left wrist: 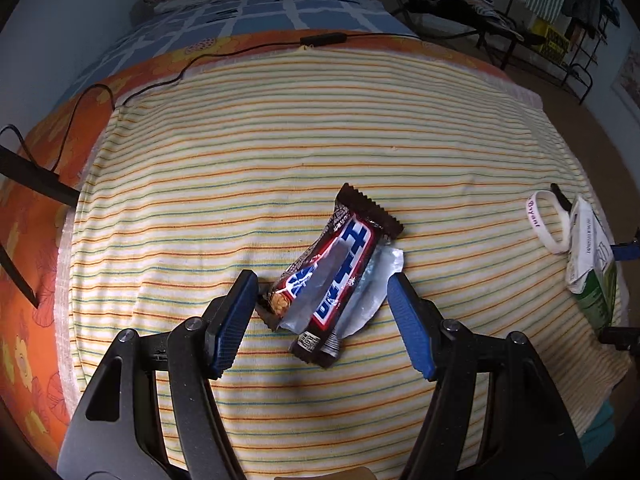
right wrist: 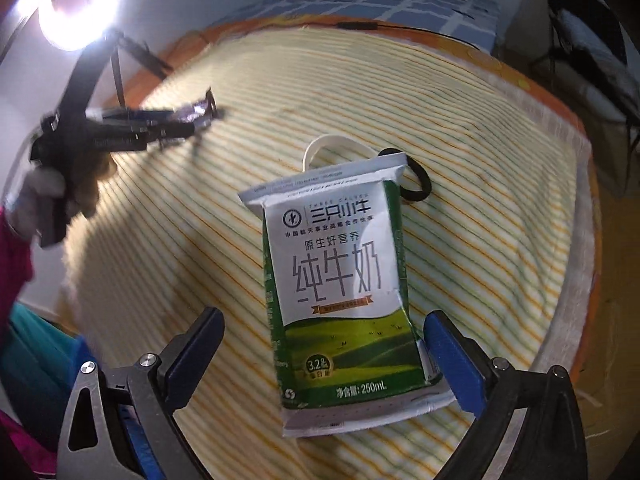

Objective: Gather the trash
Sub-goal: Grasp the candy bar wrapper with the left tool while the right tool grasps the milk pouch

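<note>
Blue-padded fingers of the left hand-held gripper [left wrist: 322, 280] stand wide apart on either side of a torn candy wrapper [left wrist: 335, 268], which lies flat on a striped cloth [left wrist: 240, 184] spread over the bed; the left pad is just beside the wrapper's near end, the right pad a little clear of its silver lining. Its long axis runs diagonally, the crimped brown end pointing far and right, the torn end near and left. At right, the right hand-held gripper [right wrist: 324, 340], also wide, straddles a crushed milk carton [right wrist: 340, 280] lying face up, top seam pointing far, base near. A white wristband [left wrist: 548, 220] and a black band [right wrist: 416, 184] lie at its far end. A clean pickup likely means closing across each item's short width, low against the cloth, without pinching fabric.
</note>
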